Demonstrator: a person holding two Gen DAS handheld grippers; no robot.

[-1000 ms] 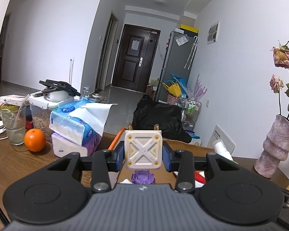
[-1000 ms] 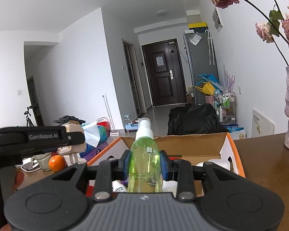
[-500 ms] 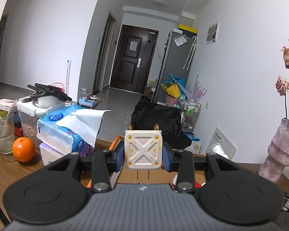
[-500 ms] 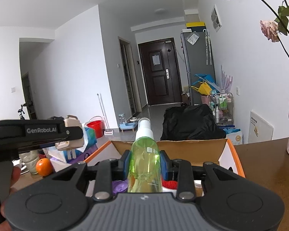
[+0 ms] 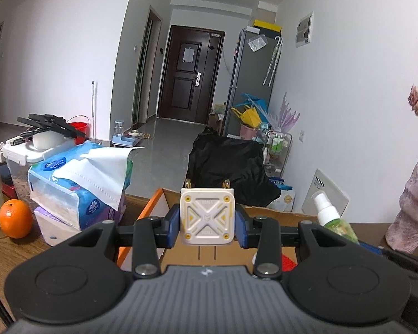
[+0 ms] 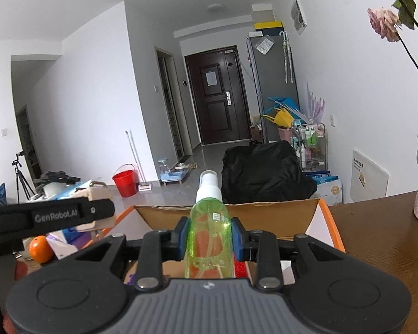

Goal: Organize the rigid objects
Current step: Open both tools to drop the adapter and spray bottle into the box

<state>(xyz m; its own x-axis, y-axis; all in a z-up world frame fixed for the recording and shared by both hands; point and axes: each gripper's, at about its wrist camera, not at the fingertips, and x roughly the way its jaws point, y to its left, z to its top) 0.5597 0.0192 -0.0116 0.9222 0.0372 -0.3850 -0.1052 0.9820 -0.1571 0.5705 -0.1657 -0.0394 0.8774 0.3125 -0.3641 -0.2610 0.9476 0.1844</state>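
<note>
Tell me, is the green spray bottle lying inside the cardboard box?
No, the right gripper holds the green spray bottle upright above the cardboard box.

- The left tool (image 5: pixel 207 220) has a dark grey ribbed housing nearest the camera, with a small white mark at the middle of its far edge.
- Two black rounded lobes, each with a shallow circular recess, flank that housing on the left and right.
- Black link bars run from the housing to the fingers, each pinned by a round silver screw at its near end and a smaller one at its far end.
- The fingers (image 5: pixel 172 224) are black with blue pads.
- The right tool (image 6: pixel 210 236) has the same build: grey ribbed housing, black lobes, silver screws, blue pads.
- In the right wrist view, the left tool's black side carries "GenRobot.AI" in grey lettering.
</note>
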